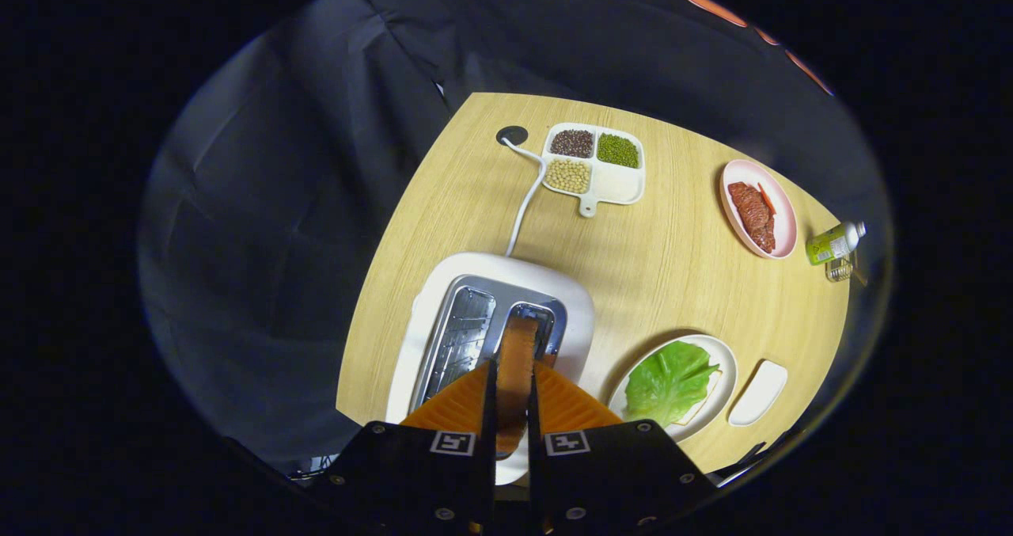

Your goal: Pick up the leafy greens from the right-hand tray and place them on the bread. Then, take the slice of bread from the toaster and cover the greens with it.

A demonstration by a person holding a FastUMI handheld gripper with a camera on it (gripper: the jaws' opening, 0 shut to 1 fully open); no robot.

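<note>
Gripper view: the gripper (511, 397) is clamped narrow on the slice of bread (516, 362) — both fingers press its faces as it stands upright in the right slot of the white toaster (443, 298). Just to the right, the leafy greens (669, 382) lie on bread (704, 405) on a round plate (724, 362) — a small white tray (758, 393) sits beside it on the wooden table (649, 259).

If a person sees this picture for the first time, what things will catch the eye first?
First, the slice of bread clamped between the tongs, standing in the right slot of the white toaster. Next, the bright green leaf on the plate right of the toaster. Beyond them lies a divided tray of beans.
</note>
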